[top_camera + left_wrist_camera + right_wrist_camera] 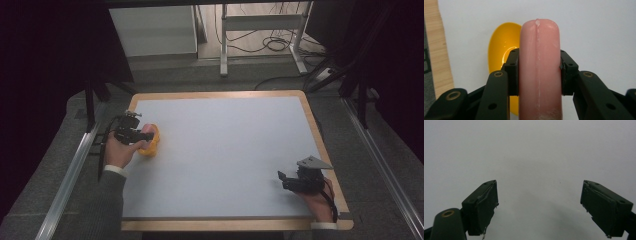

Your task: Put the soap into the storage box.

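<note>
Left gripper [539,72]: jaws clamped on a pink, smooth, round-ended sausage-shaped piece [540,62], which stands out past the jaw tips over a glossy yellow plastic bowl [501,47] lying behind and left of them. Likely goal is dropping it in; grasp done, release pending. Right gripper [539,207]: jaws wide apart, nothing between them, over bare grey table mat [536,150].

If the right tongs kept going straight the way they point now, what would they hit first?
Probably nothing: ahead of the open right tongs lies bare pale grey table surface; pointing slightly downward, they may touch it first.
</note>
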Motion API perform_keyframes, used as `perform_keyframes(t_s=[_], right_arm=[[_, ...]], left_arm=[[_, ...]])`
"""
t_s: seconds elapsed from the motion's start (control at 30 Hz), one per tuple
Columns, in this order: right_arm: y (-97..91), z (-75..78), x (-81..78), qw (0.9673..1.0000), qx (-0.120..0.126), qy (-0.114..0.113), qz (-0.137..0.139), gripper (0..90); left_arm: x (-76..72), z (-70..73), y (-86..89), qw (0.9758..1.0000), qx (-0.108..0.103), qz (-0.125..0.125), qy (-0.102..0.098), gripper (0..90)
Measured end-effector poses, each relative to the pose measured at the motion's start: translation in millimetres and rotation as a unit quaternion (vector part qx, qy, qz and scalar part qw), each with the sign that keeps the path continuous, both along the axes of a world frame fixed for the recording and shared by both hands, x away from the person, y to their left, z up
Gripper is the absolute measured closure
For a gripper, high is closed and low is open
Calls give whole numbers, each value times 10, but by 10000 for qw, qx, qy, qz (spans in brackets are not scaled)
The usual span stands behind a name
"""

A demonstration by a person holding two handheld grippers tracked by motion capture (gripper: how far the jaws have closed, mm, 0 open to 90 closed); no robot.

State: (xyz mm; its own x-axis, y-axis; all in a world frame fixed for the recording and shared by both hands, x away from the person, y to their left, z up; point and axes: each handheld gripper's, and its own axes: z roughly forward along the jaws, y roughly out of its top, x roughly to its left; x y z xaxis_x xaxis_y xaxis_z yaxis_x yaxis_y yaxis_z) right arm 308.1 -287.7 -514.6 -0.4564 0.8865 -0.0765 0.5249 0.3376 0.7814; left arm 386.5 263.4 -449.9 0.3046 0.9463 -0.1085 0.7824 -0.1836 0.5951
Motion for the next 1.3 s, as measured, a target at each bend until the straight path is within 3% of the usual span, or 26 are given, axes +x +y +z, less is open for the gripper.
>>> perform_keyframes(t_s=[0.37, 0.53, 0.83, 0.9, 0.97, 1.1, 1.3], right_arm=[[-11, -31, 15, 9999, -71, 77, -28, 142], [-16, -27, 13, 9999, -81, 68, -47, 142], [-2, -6, 4, 10000, 32, 34, 3, 142], [-2, -7, 3, 10000, 14, 36, -28, 142], [-6, -6, 3, 10000, 21, 38, -36, 142], [-2, -12, 4, 10000, 8, 36, -48, 142], [14, -17, 3, 10000, -22, 41, -33, 142]], left_arm=[[148, -119, 48, 9998, 1, 157, 158, 604], [210, -235, 43, 9994, 48, 224, 274, 603], [214, -370, 51, 9990, 68, 228, 367, 600], [191, -337, 64, 9994, -7, 280, 205, 573], [158, -275, 74, 9995, -24, 317, 77, 470], [103, -193, 68, 9997, 41, 239, 16, 263], [-19, -108, 35, 9996, -114, -81, -226, 210]])
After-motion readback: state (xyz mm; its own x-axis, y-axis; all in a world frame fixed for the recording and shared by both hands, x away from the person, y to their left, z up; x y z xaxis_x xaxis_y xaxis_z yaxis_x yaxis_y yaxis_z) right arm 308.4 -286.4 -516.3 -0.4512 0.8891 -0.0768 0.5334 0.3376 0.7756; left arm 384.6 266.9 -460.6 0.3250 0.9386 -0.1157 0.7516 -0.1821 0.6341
